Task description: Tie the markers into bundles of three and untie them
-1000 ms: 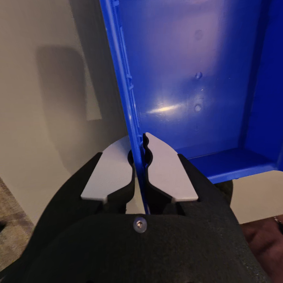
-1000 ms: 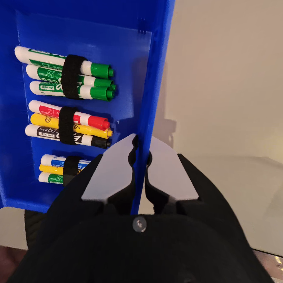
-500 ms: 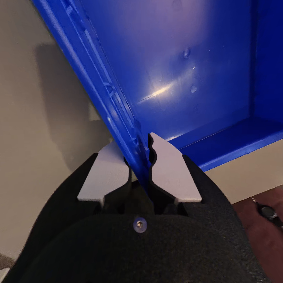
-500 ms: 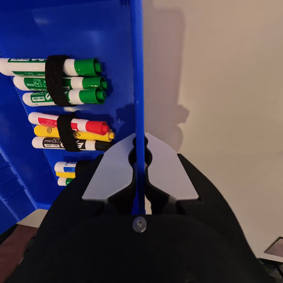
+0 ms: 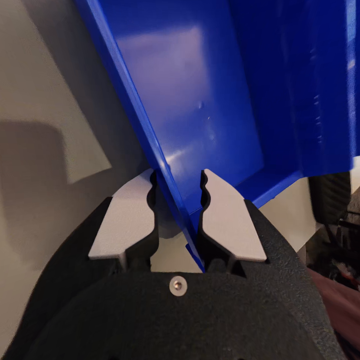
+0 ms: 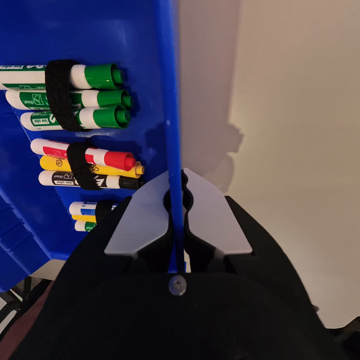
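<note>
While the pale table (image 6: 292, 136) spreads beneath everything, the blue plastic bin (image 6: 97, 29) fills most of both wrist views, tilted, with one side wall running into each gripper. In the right wrist view the right gripper (image 6: 176, 172) has its jaws pressed tight on the bin's right wall, the thin blue edge pinched between the two white pads. In the left wrist view the left gripper (image 5: 177, 171) has its jaws spread apart around the bin's left wall (image 5: 136, 97); the wall lies against the right-hand pad, with a clear gap to the other.

On the bin floor lie three bundles, stacked in a column, caps pointing toward the pinched wall. Farthest is the bundle of three green markers (image 6: 105, 97), wrapped by a black hook-and-loop strap (image 6: 60, 97). Nearer lies the mixed bundle of red, yellow and black markers (image 6: 109, 167), held by its own black strap (image 6: 79, 165). Nearest, the third bundle (image 6: 83, 216), showing blue, yellow and green, is partly hidden behind the right gripper's body.
</note>
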Demonstrator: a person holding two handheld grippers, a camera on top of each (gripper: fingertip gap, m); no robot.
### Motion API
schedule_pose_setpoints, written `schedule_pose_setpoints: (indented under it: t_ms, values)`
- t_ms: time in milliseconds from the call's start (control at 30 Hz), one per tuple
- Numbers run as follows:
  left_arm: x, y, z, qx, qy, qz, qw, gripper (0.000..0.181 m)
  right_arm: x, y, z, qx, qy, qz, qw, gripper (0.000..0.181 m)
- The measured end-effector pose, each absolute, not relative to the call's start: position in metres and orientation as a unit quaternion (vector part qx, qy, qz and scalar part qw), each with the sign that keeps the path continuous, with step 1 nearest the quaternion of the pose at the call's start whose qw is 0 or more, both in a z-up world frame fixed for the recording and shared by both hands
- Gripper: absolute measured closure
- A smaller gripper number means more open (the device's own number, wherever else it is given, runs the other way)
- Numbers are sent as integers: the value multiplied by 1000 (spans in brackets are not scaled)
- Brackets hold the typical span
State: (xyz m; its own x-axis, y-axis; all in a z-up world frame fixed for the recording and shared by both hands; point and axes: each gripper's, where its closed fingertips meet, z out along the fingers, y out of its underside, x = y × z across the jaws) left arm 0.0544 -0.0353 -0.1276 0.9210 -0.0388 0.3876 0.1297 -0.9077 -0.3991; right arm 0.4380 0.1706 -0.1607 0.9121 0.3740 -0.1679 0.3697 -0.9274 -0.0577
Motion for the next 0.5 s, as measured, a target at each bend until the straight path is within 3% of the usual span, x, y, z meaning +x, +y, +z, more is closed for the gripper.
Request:
schedule_pose_setpoints:
  t_ms: [267,500]
  values:
    - [27,-81,-53,-930,15,-171,323,141,470,177,-144,-982,-169,82,7,175]
    - [7,-134,-36,-928,37,-127,348,142,482,184,-89,-982,-150,96,61,175]
